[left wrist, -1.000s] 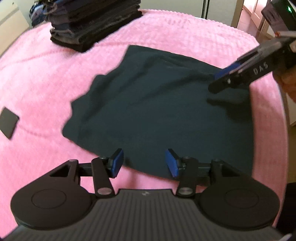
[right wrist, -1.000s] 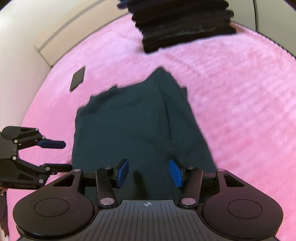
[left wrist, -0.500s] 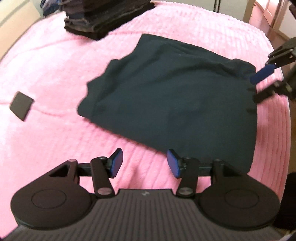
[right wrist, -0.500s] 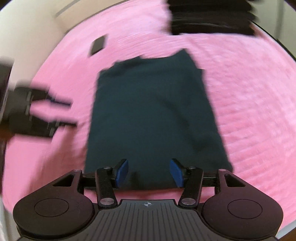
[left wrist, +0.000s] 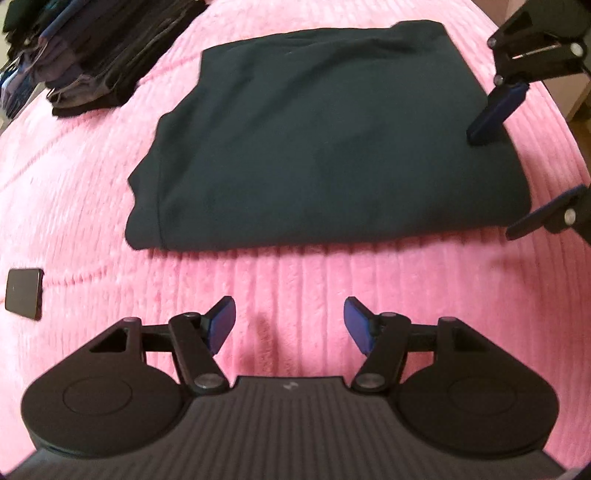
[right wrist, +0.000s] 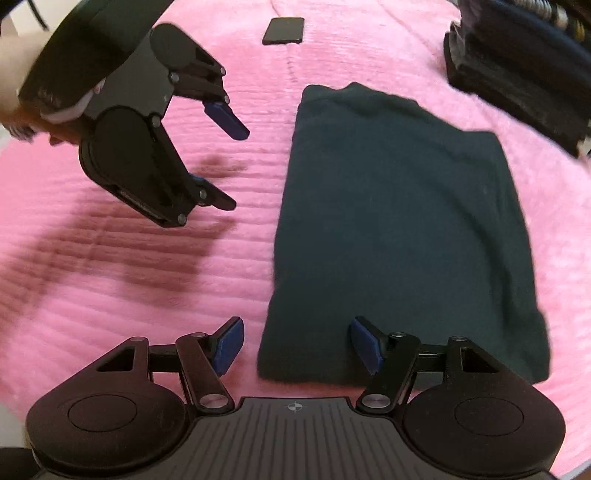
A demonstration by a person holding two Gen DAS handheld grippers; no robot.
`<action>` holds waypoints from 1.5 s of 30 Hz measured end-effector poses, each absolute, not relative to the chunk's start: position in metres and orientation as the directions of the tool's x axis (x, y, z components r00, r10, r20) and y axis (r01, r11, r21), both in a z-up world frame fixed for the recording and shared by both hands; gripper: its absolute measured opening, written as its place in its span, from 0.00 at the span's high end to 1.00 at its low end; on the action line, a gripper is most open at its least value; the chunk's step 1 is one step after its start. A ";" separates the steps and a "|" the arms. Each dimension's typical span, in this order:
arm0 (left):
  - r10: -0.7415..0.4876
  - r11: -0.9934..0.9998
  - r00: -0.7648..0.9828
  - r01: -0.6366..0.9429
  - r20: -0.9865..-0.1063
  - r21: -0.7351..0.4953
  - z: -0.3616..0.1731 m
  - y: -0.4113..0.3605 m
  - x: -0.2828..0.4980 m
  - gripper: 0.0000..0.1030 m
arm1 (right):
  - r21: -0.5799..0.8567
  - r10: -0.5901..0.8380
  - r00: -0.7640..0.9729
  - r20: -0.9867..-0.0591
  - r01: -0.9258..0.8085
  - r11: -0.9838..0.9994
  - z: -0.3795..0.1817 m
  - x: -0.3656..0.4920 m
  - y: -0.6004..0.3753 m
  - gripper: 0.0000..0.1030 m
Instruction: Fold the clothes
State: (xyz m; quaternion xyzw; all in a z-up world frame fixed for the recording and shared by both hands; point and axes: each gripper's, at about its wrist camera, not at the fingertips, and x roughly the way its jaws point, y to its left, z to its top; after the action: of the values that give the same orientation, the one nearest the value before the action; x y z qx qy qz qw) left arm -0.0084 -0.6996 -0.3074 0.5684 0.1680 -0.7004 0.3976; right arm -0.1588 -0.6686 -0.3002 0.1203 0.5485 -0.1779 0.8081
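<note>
A dark teal garment [left wrist: 314,147] lies folded into a flat rectangle on the pink bedspread [left wrist: 295,280]; it also shows in the right wrist view [right wrist: 399,229]. My left gripper [left wrist: 290,326] is open and empty, hovering over bare bedspread a short way from the garment's long edge; it shows in the right wrist view [right wrist: 232,162] to the left of the garment. My right gripper [right wrist: 297,345] is open and empty, straddling the garment's near left corner; it shows at the right edge of the left wrist view [left wrist: 517,166].
A tall stack of folded dark clothes [left wrist: 77,51] stands at the far side of the bed, also in the right wrist view [right wrist: 524,62]. A small black flat rectangular object [left wrist: 24,293] lies on the bedspread, also in the right wrist view [right wrist: 284,30].
Both grippers have pulled back off the garment, the left one onto bare bedspread. The garment now lies as a neater rectangle than a second ago, when it was rumpled.
</note>
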 end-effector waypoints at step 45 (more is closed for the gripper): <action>-0.593 -0.805 -0.129 0.081 -0.794 0.588 -0.336 -0.702 -0.052 0.82 | -0.234 -0.332 0.249 -0.910 0.351 0.906 -0.262 -0.225 -0.657 0.70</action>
State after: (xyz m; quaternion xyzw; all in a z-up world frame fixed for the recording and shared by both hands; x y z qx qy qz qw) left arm -0.0519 -0.7019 -0.3364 0.6171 -0.2075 -0.7222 0.2335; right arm -0.2249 -0.6569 -0.2623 0.0086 0.5735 -0.2161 0.7901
